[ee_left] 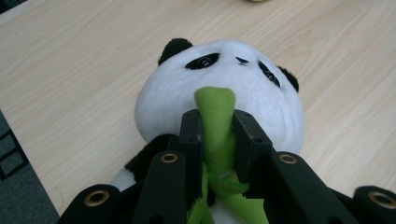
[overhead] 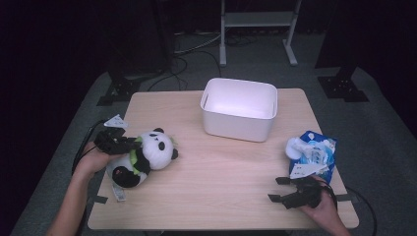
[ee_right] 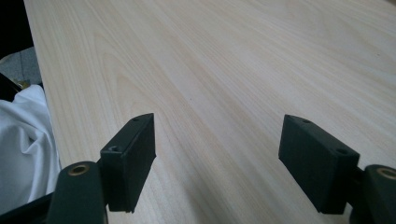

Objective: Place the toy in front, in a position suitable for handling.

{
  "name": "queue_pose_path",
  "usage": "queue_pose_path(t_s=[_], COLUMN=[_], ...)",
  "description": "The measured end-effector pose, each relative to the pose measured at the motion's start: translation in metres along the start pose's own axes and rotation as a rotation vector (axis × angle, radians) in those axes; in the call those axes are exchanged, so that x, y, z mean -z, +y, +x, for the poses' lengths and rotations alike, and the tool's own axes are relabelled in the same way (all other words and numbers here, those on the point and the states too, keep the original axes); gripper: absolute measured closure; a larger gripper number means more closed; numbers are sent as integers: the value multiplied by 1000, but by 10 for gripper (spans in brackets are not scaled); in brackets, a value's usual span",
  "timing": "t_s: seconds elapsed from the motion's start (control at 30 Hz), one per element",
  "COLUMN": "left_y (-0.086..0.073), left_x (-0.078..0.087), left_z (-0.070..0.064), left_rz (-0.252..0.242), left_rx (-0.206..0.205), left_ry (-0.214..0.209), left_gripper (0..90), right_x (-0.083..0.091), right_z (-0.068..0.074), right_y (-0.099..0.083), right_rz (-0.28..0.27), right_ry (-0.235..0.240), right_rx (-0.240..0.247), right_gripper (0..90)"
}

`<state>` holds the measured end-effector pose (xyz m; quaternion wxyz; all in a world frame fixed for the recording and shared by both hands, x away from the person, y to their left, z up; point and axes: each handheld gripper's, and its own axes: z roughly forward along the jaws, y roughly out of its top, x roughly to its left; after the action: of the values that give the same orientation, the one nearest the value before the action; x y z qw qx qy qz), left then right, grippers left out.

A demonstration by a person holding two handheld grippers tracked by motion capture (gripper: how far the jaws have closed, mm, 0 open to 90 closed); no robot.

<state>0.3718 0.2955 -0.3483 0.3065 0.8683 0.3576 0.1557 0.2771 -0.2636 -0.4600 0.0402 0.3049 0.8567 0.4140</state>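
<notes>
High view: my left tool (overhead: pixel 129 143) pinches the green scarf (ee_left: pixel 215 122) of the toy panda (overhead: pixel 147 156) at the tabletop's (overhead: pixel 216 172) left edge. My right tool (overhead: pixel 284 189) hovers spread, near a blue packet (overhead: pixel 314 153). A white tub (overhead: pixel 239 109) sits beyond, well apart.

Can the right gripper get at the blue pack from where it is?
Probably yes: the right gripper is open over bare table, with the blue pack close behind it and nothing between.
</notes>
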Motion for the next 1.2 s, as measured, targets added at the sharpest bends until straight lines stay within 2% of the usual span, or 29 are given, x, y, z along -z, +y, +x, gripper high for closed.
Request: queue_pose_path(t_s=[0.23, 0.27, 0.3, 0.4, 0.43, 0.5, 0.6, 0.63, 0.67, 0.73, 0.77, 0.8, 0.83, 0.93, 0.97, 1.03, 1.07, 1.1, 1.13, 1.2], left_y=[17, 23, 23, 37, 37, 50, 64, 64, 72, 80, 80, 87, 90, 100, 100, 109, 115, 115, 122, 127], left_x=[3, 3, 3, 2, 2, 0, -5, -5, -10, -17, -17, -26, -31, -46, -46, -55, -61, -61, -67, -72], left_z=[-15, -21, -21, -36, -36, -48, -64, -64, -76, -88, -88, -101, -108, -128, -128, -143, -154, -154, -165, -175], left_rz=[-33, -39, -39, -60, -60, -81, -78, -78, -84, -82, -82, -90, -84, -77, -77, -80, -70, -70, -69, -65], left_rx=[-43, -69, -69, -106, -106, -130, -174, -174, -198, -222, -222, -233, -243, -275, -275, -297, -328, -328, -349, -363], left_ry=[-37, -51, -51, -82, -82, -114, -141, -141, -166, -206, -206, -245, -266, -306, -306, -343, -357, -357, -380, -402], left_gripper=[744, 744, 744, 746, 746, 746, 746, 746, 746, 745, 745, 745, 745, 745, 746, 745, 745, 745, 745, 745], right_x=[1, 1, 2, 3, 3, 3, 3, 4, 4, 5, 5, 7, 8, 11, 11, 12, 14, 14, 15, 17], right_z=[-1, -2, -2, -1, -1, -1, -1, -1, -1, -2, -2, -2, -3, -4, -4, -4, -4, -4, -4, -5], right_y=[0, -1, 0, 0, 0, 0, 0, 0, 0, -1, -1, -1, -1, -2, -2, -3, -3, -3, -4, -5], right_rz=[2, -2, -5, -10, -10, -9, -10, -10, -12, -18, -18, -18, -18, -29, -29, -34, -35, -38, -39, -45], right_ry=[-3, -5, -6, -7, -7, -8, -9, -10, -11, -14, -14, -20, -23, -22, -22, -24, -29, -29, -29, -29], right_rx=[-4, -6, -5, -6, -6, -1, 0, -2, -3, 0, 0, 1, 3, -3, -3, -1, -1, -1, -2, -7], right_gripper=[260, 260, 260, 260, 260, 261, 261, 260, 260, 261, 261, 261, 261, 261, 261, 261, 261, 261, 261, 261])
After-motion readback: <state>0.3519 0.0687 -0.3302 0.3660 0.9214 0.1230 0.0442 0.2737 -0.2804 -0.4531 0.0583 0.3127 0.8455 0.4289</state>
